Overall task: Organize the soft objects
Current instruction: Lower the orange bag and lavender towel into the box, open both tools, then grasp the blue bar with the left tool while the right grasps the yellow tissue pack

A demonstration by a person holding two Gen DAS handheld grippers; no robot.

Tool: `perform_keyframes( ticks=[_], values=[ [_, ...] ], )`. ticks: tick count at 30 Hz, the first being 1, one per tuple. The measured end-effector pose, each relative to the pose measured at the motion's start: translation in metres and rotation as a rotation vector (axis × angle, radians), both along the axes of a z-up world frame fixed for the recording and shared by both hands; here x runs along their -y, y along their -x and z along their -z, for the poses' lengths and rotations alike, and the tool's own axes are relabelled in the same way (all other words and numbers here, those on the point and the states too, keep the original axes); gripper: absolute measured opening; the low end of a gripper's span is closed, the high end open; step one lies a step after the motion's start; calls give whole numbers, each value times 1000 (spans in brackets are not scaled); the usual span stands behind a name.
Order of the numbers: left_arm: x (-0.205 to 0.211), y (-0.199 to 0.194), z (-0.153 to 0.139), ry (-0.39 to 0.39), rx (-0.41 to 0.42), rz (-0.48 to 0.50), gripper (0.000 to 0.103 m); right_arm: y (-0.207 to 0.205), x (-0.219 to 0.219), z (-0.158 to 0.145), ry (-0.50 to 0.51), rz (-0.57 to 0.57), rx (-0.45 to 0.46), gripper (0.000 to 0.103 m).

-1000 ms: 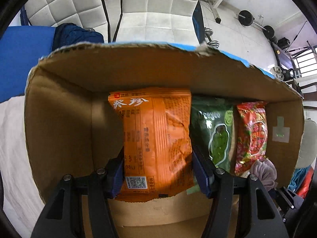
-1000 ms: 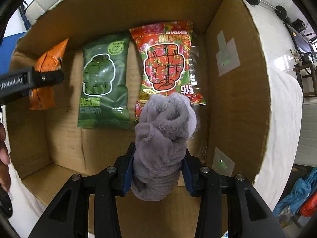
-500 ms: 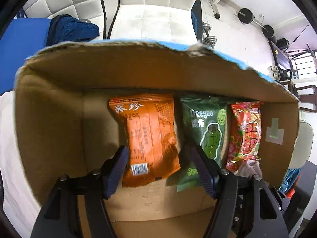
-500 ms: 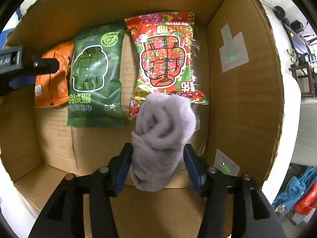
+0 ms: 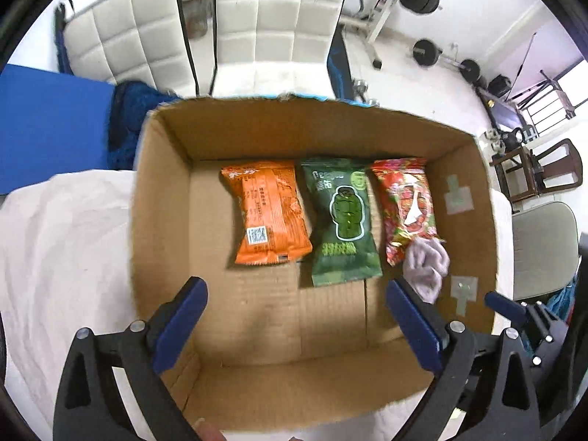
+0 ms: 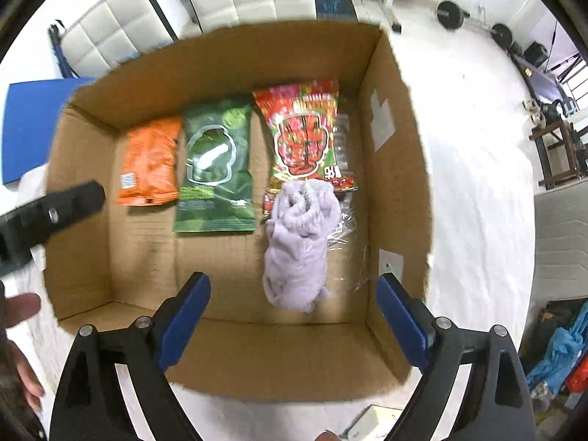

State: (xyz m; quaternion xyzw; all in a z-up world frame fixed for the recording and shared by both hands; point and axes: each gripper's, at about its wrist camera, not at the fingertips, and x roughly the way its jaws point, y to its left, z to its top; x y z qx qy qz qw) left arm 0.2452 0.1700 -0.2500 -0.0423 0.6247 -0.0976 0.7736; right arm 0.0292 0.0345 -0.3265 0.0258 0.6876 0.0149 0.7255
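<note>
An open cardboard box (image 5: pixel 161 220) (image 6: pixel 397 154) sits on a white cloth. On its floor lie an orange snack bag (image 5: pixel 266 211) (image 6: pixel 149 163), a green snack bag (image 5: pixel 341 220) (image 6: pixel 217 165) and a red snack bag (image 5: pixel 406 202) (image 6: pixel 305 136), side by side. A lilac rolled sock (image 5: pixel 426 259) (image 6: pixel 299 246) lies in front of the red bag. My left gripper (image 5: pixel 296 316) is open and empty above the box's near side. My right gripper (image 6: pixel 292 310) is open and empty, just behind the sock.
White padded chairs (image 5: pixel 279 18) and a blue mat (image 5: pixel 47 125) stand beyond the box. Weights (image 5: pixel 426 51) lie on the floor at the back right. A blue cloth (image 6: pixel 558 349) lies at the lower right. The left gripper's body (image 6: pixel 51 213) shows in the right wrist view.
Both grippers opened and pulled back up out of the box. The left let go of the orange bag; the right let go of the sock, which now lies on the box floor.
</note>
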Motion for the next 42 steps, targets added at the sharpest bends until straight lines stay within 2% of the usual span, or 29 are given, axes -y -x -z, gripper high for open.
perform_keyframes(
  ticks=[5, 11, 16, 19, 21, 23, 29, 34, 38, 40, 42],
  values=[
    [-3, 45, -42, -23, 144, 3, 101, 26, 0, -45, -24, 7, 98, 94],
    [-9, 87, -80, -39, 253, -15, 101, 63, 2, -92, -43, -4, 200, 94],
    [-6, 109, -97, -59, 291, -2, 101, 87, 4, -119, -75, -1, 248, 94],
    [-4, 120, -94, -101, 290, 28, 101, 102, 10, -122, -90, 5, 242, 94],
    [-1, 125, -78, -159, 254, 76, 101, 115, 21, -112, -96, 20, 187, 94],
    [0, 129, -56, -184, 202, 129, 101, 129, 33, -95, -88, 45, 118, 94],
    [11, 132, 36, -273, -18, 312, 101, 165, 56, -25, -37, 102, -37, 94],
    [30, 137, 93, -355, -126, 491, 101, 178, 58, 5, -22, 99, -85, 94],
    [38, 134, 130, -396, -189, 559, 101, 184, 50, 12, -11, 63, -89, 94],
    [40, 133, 145, -375, -229, 583, 100, 189, 43, 17, -4, 35, -102, 94],
    [43, 135, 153, -336, -250, 601, 87, 191, 39, 22, 1, 18, -114, 94]
  ],
)
